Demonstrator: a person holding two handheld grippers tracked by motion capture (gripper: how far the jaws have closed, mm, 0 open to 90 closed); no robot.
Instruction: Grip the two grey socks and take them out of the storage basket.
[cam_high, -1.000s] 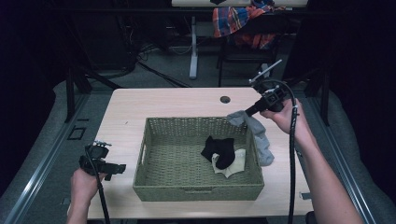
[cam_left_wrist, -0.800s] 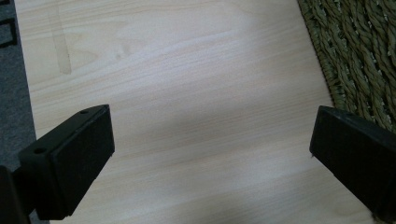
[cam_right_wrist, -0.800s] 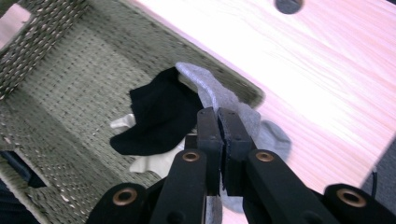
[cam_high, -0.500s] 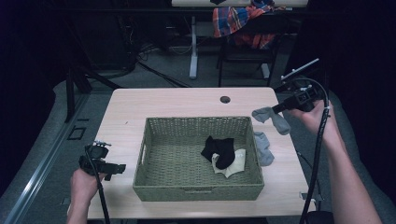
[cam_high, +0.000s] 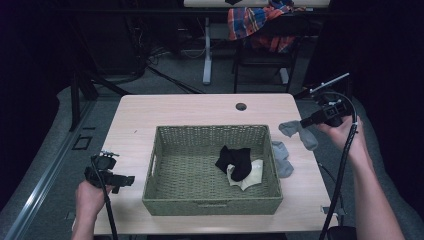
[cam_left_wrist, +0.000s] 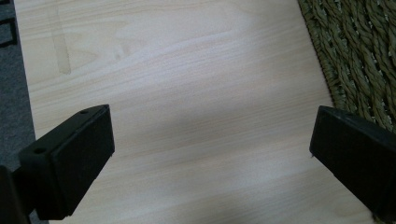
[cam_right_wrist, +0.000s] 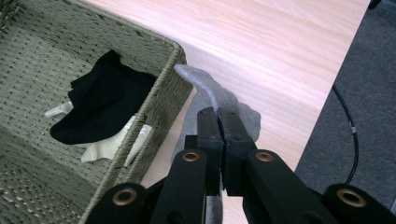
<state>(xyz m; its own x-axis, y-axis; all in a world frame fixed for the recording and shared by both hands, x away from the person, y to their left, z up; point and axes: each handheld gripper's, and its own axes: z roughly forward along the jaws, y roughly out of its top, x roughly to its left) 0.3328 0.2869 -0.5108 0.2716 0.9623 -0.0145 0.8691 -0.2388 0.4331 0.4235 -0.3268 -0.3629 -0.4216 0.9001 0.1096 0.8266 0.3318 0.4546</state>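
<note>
Pale table's (cam_high: 175, 115) right edge, grey sock (cam_high: 299, 133) pinched in fully closed right tongs (cam_high: 303, 123); left tongs (cam_left_wrist: 212, 154) wide open, empty.

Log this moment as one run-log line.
right gripper: shut on grey sock | left gripper: open, idle | basket: black sock, cream sock

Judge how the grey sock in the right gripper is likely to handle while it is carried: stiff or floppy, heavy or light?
Probably floppy: the grey sock droops on both sides of the right gripper, whose jaws are shut on it. Likely light, since a small pinch of cloth carries the whole sock. It may drag or snag on the basket rim if carried low.
</note>
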